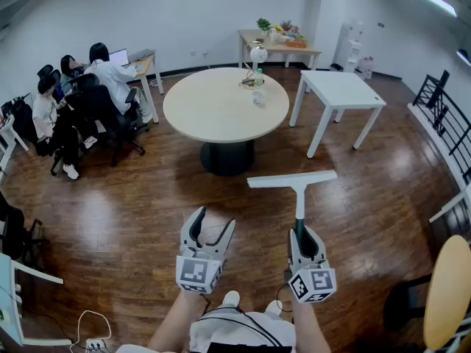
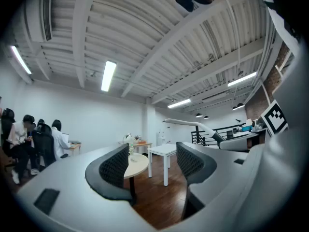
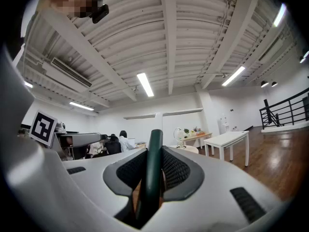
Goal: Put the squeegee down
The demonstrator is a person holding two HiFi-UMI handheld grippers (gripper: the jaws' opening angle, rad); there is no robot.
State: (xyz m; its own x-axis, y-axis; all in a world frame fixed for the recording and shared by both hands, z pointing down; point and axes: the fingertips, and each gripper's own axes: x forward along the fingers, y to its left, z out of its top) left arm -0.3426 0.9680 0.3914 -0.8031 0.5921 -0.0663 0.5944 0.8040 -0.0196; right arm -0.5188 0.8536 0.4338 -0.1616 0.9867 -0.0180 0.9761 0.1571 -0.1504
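Observation:
The squeegee [image 1: 293, 180] has a white blade and a dark green handle [image 1: 299, 215]. My right gripper [image 1: 301, 232] is shut on that handle and holds the squeegee above the wooden floor, blade pointing away from me. In the right gripper view the green handle [image 3: 154, 168] stands clamped between the two dark pads. My left gripper [image 1: 213, 225] hovers beside it to the left, open with nothing in it. In the left gripper view the left gripper [image 2: 153, 166] has its jaws apart, and the squeegee blade [image 2: 186, 123] shows to the right.
A round beige table [image 1: 221, 112] with a bottle [image 1: 258, 94] stands ahead, a white square table [image 1: 340, 88] to its right. Several people sit at a desk [image 1: 81, 98] at the left. A yellow chair [image 1: 449, 293] is near right, a black railing [image 1: 445, 116] beyond it.

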